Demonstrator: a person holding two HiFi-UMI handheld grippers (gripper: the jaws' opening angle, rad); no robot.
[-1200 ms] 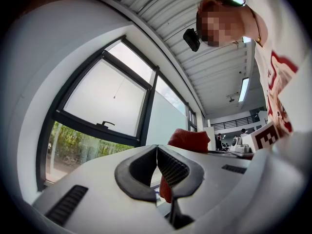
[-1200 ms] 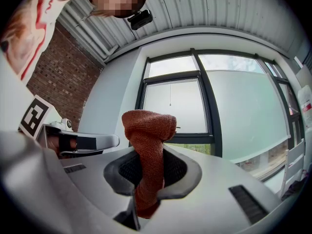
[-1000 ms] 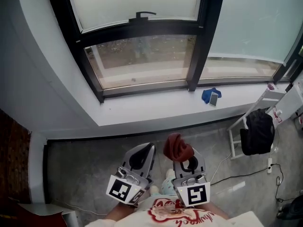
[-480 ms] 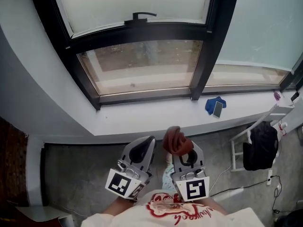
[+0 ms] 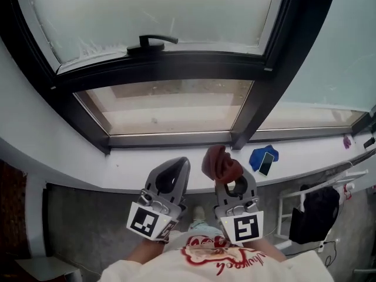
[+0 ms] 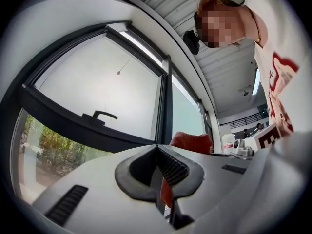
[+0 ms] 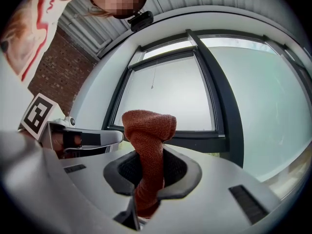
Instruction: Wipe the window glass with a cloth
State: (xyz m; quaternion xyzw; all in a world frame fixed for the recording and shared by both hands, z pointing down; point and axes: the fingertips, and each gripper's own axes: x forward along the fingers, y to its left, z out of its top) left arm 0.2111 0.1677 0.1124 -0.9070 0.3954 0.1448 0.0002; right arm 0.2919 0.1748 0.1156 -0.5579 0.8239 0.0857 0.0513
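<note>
The right tool (image 5: 228,180) is clenching a bunched rust-red knitted cloth (image 5: 220,163), with the black-framed window glass (image 5: 176,101) lying just ahead of it; the left tool (image 5: 174,170) is sitting alongside, pinched together on nothing.

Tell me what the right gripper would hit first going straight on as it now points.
Probably the black frame bar beneath the frosted pane; the red cloth held in the right gripper would touch it first. Depth is unclear.

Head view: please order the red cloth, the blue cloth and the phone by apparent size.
Largest: red cloth, but it is nearer the camera, so unsure.
Then: blue cloth.
Smallest: phone, lying on it.
</note>
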